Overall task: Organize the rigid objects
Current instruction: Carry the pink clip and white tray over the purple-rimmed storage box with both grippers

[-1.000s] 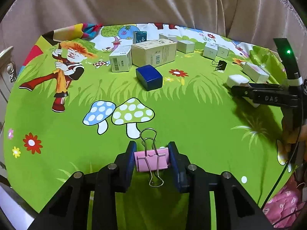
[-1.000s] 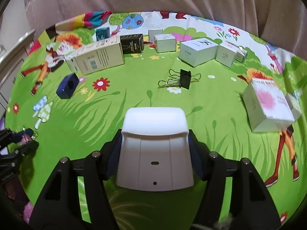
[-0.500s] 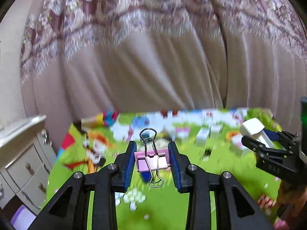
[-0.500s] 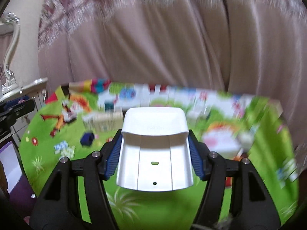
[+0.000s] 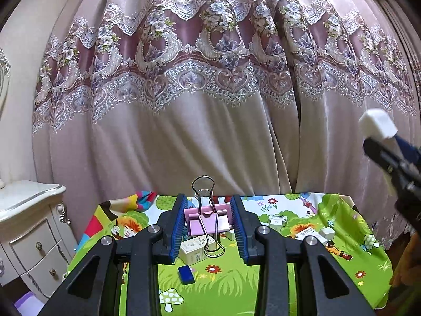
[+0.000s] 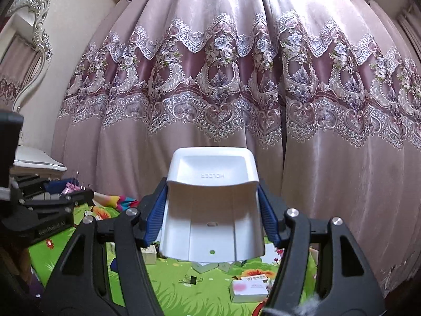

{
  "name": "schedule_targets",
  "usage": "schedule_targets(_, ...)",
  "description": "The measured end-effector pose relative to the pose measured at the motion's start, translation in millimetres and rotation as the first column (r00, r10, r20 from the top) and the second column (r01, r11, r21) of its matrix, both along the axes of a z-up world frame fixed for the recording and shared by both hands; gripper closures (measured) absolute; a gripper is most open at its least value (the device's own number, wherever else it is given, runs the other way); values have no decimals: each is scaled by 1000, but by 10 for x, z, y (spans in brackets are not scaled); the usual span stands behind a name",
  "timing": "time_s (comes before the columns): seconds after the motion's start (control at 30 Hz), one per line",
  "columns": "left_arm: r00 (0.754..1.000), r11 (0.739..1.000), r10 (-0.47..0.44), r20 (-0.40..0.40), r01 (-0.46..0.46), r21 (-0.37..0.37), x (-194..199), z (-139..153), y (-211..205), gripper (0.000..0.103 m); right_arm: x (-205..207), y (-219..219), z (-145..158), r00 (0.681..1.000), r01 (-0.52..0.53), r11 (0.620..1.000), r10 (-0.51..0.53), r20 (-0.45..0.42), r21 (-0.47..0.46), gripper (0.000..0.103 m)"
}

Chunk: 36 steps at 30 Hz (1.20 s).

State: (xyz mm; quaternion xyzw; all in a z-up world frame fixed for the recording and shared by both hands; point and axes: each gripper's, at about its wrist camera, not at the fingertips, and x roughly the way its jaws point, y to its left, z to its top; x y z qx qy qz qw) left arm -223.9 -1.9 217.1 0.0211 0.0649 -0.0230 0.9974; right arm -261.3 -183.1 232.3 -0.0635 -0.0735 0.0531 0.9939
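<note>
My left gripper (image 5: 209,222) is shut on a pink binder clip (image 5: 208,221), held high above the green cartoon-print table cover (image 5: 263,284) with its wire handles upright. My right gripper (image 6: 211,210) is shut on a white plastic holder (image 6: 210,205), lifted well above the table and pointing at the curtain. In the left wrist view the right gripper (image 5: 389,147) shows at the right edge with the white holder (image 5: 377,126) at its tip. The left gripper (image 6: 71,192) appears at the left of the right wrist view with the pink clip (image 6: 70,187) in it.
Below lie several small cartons (image 5: 194,248), a dark blue box (image 5: 186,273), a black binder clip (image 6: 190,280) and a white-and-pink box (image 6: 248,288). A lace-trimmed pink curtain (image 5: 210,105) hangs behind the table. A white drawer cabinet (image 5: 29,231) stands at the left.
Both grippers rose from just above the table and tilted up, so the curtain now fills the views. Each kept its hold: the pink clip on the left, the white holder on the right.
</note>
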Motion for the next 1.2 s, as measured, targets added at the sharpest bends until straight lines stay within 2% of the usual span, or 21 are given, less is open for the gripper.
schedule_targets(0.33,993,992,112,42,-110,-54,-261,-56,455,68,-18,262,-153,994,-72,997,69,-83,-28,36)
schedule_targets(0.57,986,984,161,-40,-163,-67,-443,-179,848,68,-70,576,-170,974,-195,980,187,-132,-51,36)
schedule_targets(0.73,971,971,217,-103,-225,-76,-629,-296,1136,68,-86,864,-193,927,-333,942,317,-201,-50,36)
schedule_targets(0.8,959,965,233,-161,-249,-86,-696,-362,1278,68,-70,1011,-202,892,-403,914,381,-244,-43,36)
schedule_targets(1.0,909,934,311,-278,-347,-89,-954,-536,1665,68,34,1514,-282,737,-588,809,543,-402,16,36)
schedule_targets(1.2,836,888,374,-402,-448,-105,-1206,-854,2058,68,31,2098,-413,571,-721,692,619,-539,29,36)
